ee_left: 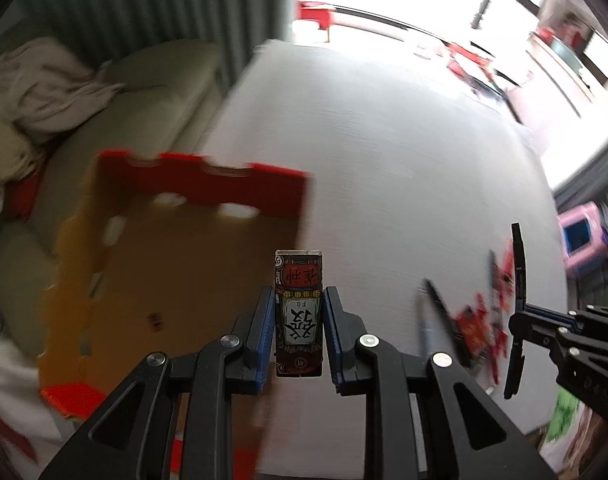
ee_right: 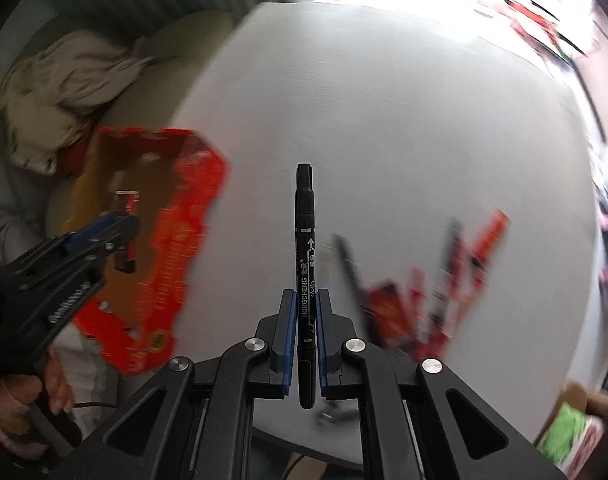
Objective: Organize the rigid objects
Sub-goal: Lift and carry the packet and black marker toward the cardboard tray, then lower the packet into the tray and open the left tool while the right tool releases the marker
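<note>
Left gripper [ee_left: 299, 316] is closed on a small printed block [ee_left: 299, 312], the pads bearing on its two long sides so that it stands end-on between them, its top clear above the tips. It hangs over the near edge of the open red box [ee_left: 208, 184], whose brown cardboard floor lies just to its left; judged, the block is bound for that box. In the right wrist view a hand [ee_right: 28, 404] grips this tool's handle at lower left, the tool pointing steeply down. Right gripper [ee_right: 305, 304] is shut tight on a black marker [ee_right: 304, 240], clamped near its lower half with most of the barrel and cap projecting forward along the fingers, a hold that keeps it straight for laying down. It is above the white table [ee_left: 384, 140], between the box and a heap of red and black items [ee_left: 484, 320] further right, still unsorted. Both views are smeared, so fine detail in that heap cannot be told.
</note>
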{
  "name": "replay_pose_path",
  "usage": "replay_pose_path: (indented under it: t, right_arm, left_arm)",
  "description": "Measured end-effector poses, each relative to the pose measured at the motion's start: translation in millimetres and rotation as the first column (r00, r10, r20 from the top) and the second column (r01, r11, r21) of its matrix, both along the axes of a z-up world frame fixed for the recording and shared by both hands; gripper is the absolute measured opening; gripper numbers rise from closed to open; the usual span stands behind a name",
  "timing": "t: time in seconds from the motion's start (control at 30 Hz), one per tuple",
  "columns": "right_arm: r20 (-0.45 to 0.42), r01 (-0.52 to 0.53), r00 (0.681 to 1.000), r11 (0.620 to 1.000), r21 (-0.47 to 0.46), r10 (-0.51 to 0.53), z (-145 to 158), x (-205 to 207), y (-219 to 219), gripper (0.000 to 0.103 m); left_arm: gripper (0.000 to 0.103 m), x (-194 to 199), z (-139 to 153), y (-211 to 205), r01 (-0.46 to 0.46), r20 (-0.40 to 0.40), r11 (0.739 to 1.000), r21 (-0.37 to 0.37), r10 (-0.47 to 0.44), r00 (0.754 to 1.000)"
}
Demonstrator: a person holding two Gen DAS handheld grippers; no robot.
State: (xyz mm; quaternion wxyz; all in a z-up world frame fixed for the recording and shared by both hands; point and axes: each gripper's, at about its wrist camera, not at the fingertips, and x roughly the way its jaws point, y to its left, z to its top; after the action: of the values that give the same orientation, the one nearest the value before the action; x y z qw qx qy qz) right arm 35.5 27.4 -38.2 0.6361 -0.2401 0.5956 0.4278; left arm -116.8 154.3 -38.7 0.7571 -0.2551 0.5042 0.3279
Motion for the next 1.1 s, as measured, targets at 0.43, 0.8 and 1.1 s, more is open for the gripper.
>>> replay_pose_path:
  t: [0.43,0.8,1.1]
  right_arm:
    - [-0.127,-0.274,0.949,0.955,0.11,0.287,-6.6,-101.2,122.4,0.01]
    - [-0.135,-0.252,0.957,0.966,0.052,0.257,-31.6,-105.4,161.2,0.01]
    - [-0.136,-0.233,0.963,0.972,0.018,0.233,-45.3,-95.4,173.1,0.01]
  left_arm:
    - [0.025,-96.3,-20.5,69.8,-0.285,-0.119,0.957,0.051,0.289,0.95]
    - [0.025,-99.2,-45.7,91.9,-0.336,-0.175,0.942,-0.006,0.33,0.928]
    - [0.025,-91.2,-55.9,104.1,-0.323,-0.189,0.946,0.004,0.318,0.929]
